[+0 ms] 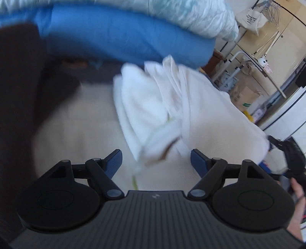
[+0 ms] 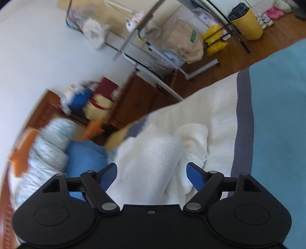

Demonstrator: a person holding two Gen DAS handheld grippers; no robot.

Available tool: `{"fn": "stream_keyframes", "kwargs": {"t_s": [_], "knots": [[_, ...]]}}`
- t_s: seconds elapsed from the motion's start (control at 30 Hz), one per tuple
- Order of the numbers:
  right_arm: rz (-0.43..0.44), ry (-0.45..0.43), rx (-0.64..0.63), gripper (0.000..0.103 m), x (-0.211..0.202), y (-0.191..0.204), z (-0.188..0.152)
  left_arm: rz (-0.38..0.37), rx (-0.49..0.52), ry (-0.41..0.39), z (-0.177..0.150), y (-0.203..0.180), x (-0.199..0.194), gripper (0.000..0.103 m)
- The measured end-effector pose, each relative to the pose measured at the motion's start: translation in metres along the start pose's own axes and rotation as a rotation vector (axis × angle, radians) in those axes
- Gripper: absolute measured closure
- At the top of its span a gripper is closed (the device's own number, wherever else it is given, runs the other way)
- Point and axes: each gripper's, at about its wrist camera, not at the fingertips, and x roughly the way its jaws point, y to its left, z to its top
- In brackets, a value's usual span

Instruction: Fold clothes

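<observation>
A crumpled white garment [image 1: 151,107] lies in a heap on the cream bed cover [image 1: 76,124]. My left gripper [image 1: 155,162] hovers just in front of it, open; the garment's lower tip reaches between the blue pads [image 1: 114,162] without touching them. In the right wrist view the same white clothes [image 2: 153,159] show a waffle-knit fold bulging up between the fingers of my right gripper [image 2: 152,172]. It stands open, its pads beside the cloth and not pressing it. A softer white piece [image 2: 193,138] lies just right of the fold.
A rolled blue blanket [image 1: 124,38] and a pale quilt [image 1: 191,13] lie behind the clothes. A dark cloth [image 1: 19,95] fills the left. A teal blanket [image 2: 277,115] covers the bed's right side. Off the bed stand a metal rack [image 2: 153,63], a paper bag [image 2: 183,42] and a yellow bin [image 2: 246,24].
</observation>
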Motion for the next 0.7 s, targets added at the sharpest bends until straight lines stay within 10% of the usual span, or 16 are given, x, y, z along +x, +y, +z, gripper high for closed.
{"fn": "stream_keyframes", "kwargs": {"t_s": [0.07,0.1,0.13,0.23,0.33,0.47,0.6,0.7], "knots": [[-0.041,0.014,-0.061,0.026,0.009,0.013,0.004,-0.041,0.071,0.013,0.001,-0.004,0.007,0.052],[-0.056,0.012,-0.121,0.070,0.012,0.022,0.005,-0.027,0.112,-0.006,0.001,-0.009,0.005,0.085],[-0.045,0.020,-0.216,0.086,0.014,0.040,0.006,-0.009,0.151,-0.009,0.001,-0.013,0.001,0.087],[0.045,0.006,-0.575,0.086,0.008,0.108,0.002,0.031,0.186,0.009,-0.006,-0.019,-0.008,0.088],[0.170,-0.001,-0.577,0.087,0.002,0.104,0.019,0.038,0.210,0.064,-0.015,-0.031,-0.006,0.089],[-0.077,0.077,-0.484,0.083,0.024,0.024,0.027,0.023,0.279,0.113,-0.022,-0.047,-0.005,0.089],[-0.193,-0.019,-0.578,0.035,0.019,0.009,0.007,0.027,0.334,0.143,-0.025,-0.053,-0.002,0.089],[-0.297,-0.073,-0.651,0.030,0.012,0.034,0.013,0.020,0.339,0.156,-0.024,-0.052,-0.003,0.089]]}}
